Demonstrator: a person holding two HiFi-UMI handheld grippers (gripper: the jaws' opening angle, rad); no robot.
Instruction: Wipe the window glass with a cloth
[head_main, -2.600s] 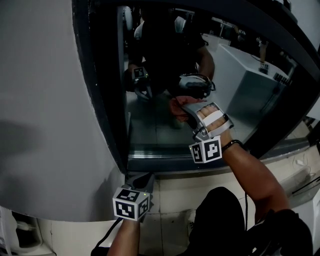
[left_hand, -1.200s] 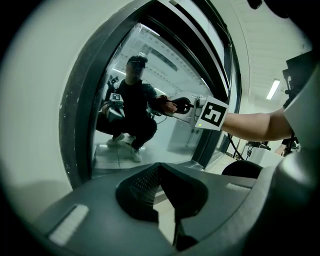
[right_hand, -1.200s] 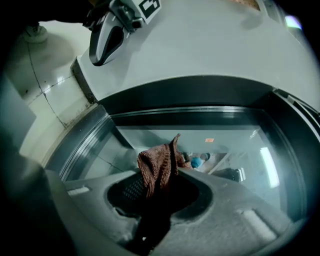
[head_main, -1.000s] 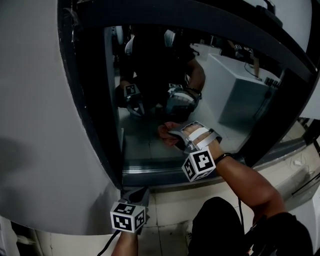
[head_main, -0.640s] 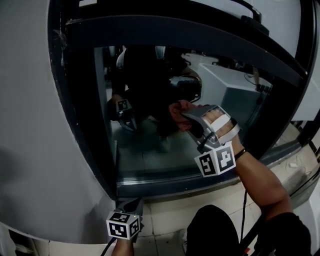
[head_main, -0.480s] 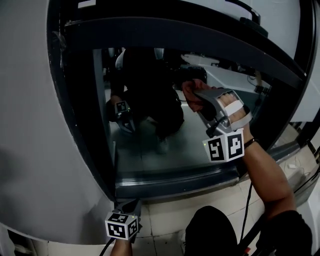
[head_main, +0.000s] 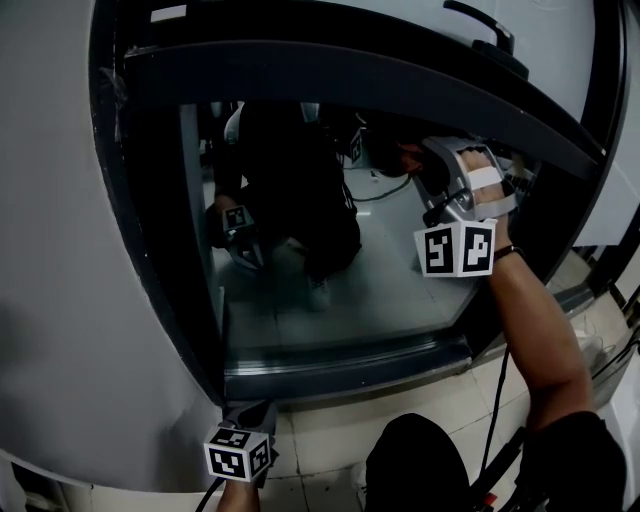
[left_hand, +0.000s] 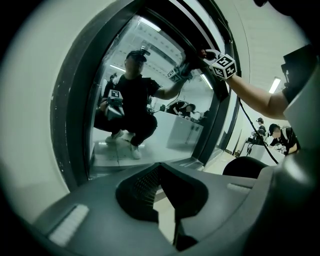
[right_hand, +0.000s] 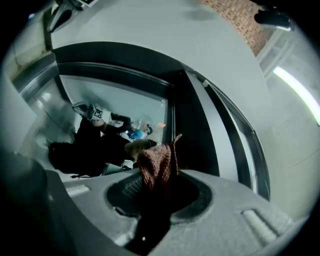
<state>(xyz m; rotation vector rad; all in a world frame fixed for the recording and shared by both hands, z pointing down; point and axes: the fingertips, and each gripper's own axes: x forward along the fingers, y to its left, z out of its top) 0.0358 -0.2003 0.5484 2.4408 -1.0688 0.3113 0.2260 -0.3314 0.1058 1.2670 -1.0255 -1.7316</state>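
Observation:
The window glass (head_main: 330, 280) is dark and mirrors a crouching person. My right gripper (head_main: 425, 172) is raised to the pane's upper right corner, shut on a reddish-brown knitted cloth (head_main: 408, 158) that it holds against the glass. In the right gripper view the cloth (right_hand: 156, 165) bunches up out of the right gripper (right_hand: 155, 182), with the glass (right_hand: 125, 105) beyond. My left gripper (head_main: 252, 412) hangs low, under the window's bottom left corner. Seen in its own view, the left gripper (left_hand: 161, 172) is shut with nothing in it, and the glass (left_hand: 150, 130) is ahead.
A thick black frame (head_main: 340, 360) rings the pane, with a grey curved wall (head_main: 60, 300) to its left. Pale floor tiles (head_main: 330, 430) lie below the sill. A cable (head_main: 497, 420) hangs from the right arm beside the person's dark knee (head_main: 420, 460).
My right gripper has carried the cloth over the glass from the lower middle up to the upper right corner. The left gripper has stayed low by the sill.

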